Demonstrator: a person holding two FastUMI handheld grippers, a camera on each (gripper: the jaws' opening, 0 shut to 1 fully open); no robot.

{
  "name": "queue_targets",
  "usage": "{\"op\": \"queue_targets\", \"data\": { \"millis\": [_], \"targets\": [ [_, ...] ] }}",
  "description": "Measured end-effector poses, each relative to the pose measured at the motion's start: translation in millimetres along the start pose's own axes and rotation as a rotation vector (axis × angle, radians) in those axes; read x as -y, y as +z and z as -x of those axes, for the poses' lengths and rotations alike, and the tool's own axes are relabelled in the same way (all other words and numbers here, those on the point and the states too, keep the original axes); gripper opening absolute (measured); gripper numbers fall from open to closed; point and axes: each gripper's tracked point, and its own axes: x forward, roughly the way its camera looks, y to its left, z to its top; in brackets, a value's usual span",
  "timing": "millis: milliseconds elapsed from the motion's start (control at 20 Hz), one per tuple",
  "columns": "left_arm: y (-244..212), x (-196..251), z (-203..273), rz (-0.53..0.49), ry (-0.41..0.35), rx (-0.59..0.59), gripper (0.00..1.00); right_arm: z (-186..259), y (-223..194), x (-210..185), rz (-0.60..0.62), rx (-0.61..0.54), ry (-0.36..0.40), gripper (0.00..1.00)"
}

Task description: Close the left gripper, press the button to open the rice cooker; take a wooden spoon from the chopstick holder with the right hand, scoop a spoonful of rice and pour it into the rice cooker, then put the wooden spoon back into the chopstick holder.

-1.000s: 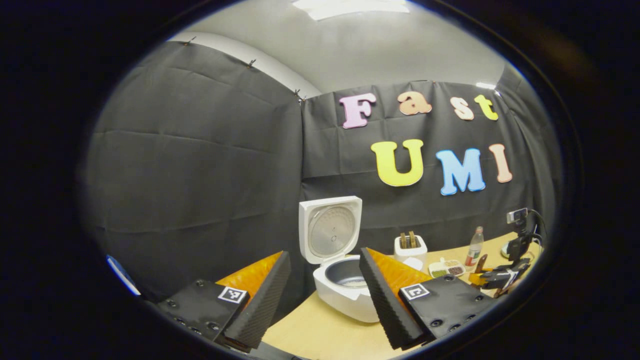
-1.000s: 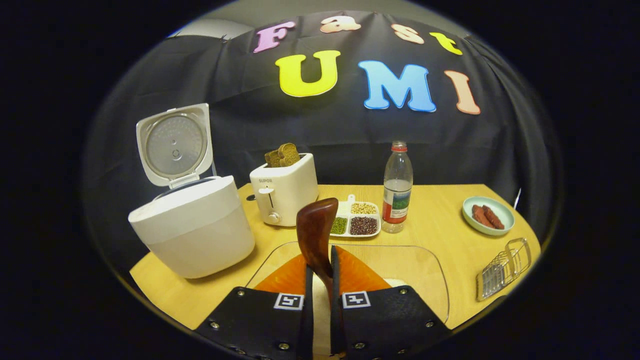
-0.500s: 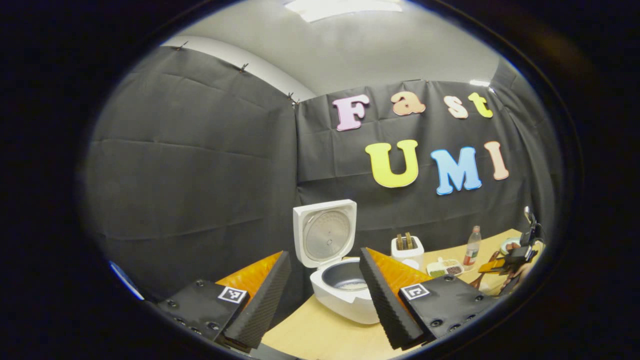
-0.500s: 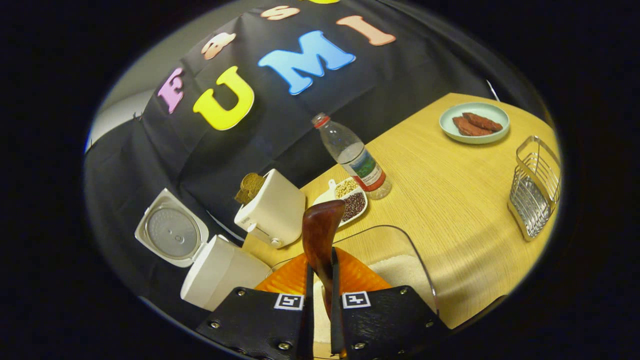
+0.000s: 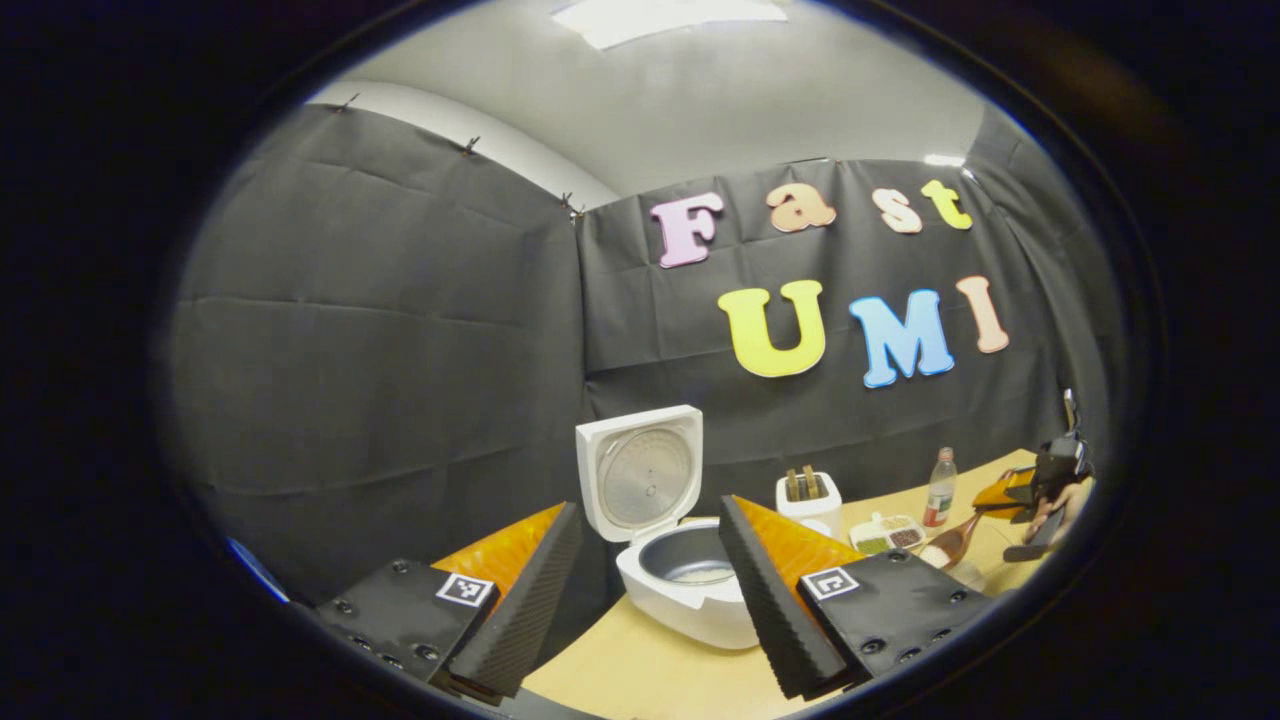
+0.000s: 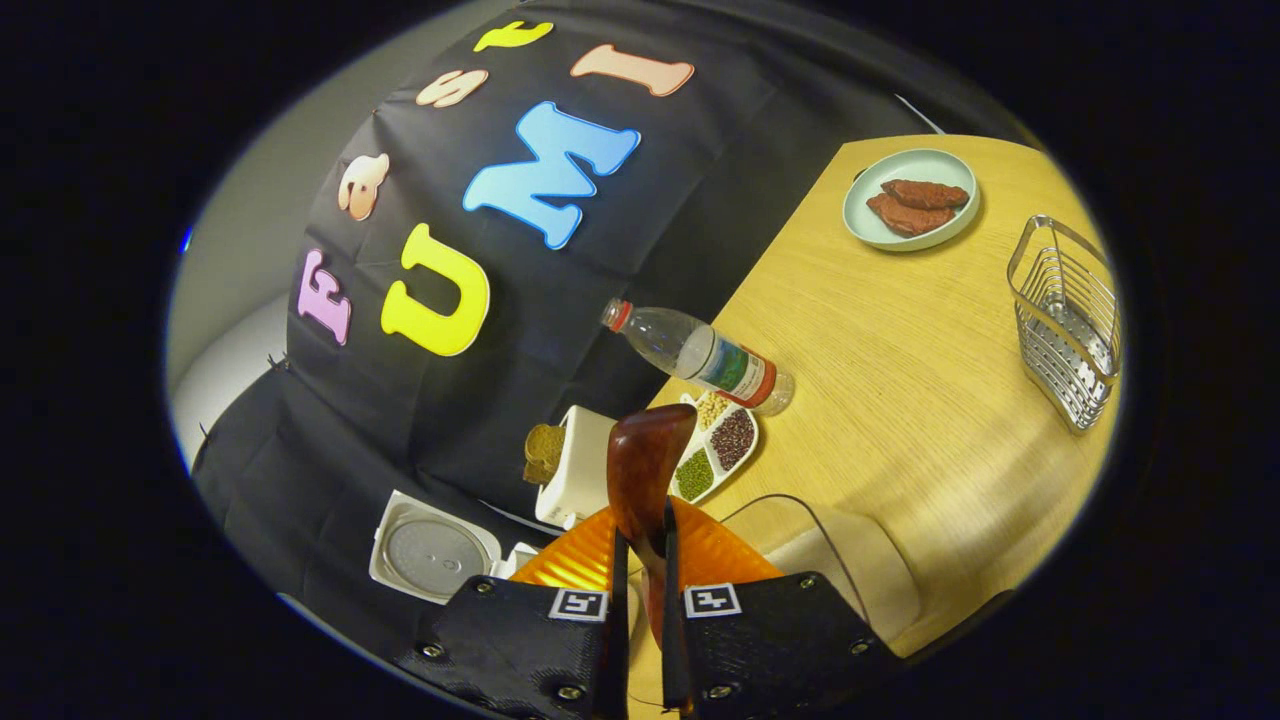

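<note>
The white rice cooker [image 5: 680, 590] stands open, its lid [image 5: 640, 470] upright and the grey inner pot showing. My left gripper [image 5: 648, 505] hovers open before it, holding nothing. My right gripper [image 6: 640, 540] is shut on the handle of the dark wooden spoon [image 6: 645, 460], rolled hard to one side above the clear rice container [image 6: 850, 560]. In the left gripper view, the right gripper [image 5: 1035, 485] is at the far right, with the spoon [image 5: 950, 545] slanting down to the left. The wire chopstick holder [image 6: 1070, 320] stands at the table's right.
A white toaster [image 6: 575, 465] with bread, a divided dish of beans [image 6: 720, 445] and a water bottle [image 6: 700, 355] line the back of the wooden table [image 6: 900, 400]. A green plate [image 6: 905, 195] with brown pieces sits far right.
My right gripper has rolled further sideways with the spoon and risen over the rice container. The left gripper has drifted slightly, staying open.
</note>
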Motion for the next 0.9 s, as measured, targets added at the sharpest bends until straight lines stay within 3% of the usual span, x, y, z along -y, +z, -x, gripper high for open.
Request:
{"op": "queue_targets", "data": {
  "millis": [250, 900],
  "targets": [
    [-5.7, -1.1, -2.1, 0.019, -0.002, -0.004, 0.96, -10.0, -6.2, -40.9, -0.135, -0.038, 0.087, 0.13],
    [-43.3, -58.1, 11.0, 0.083, 0.117, -0.062, 0.96, -60.3, -50.2, -152.5, -0.167, -0.107, 0.233, 0.13]
  ]
}}
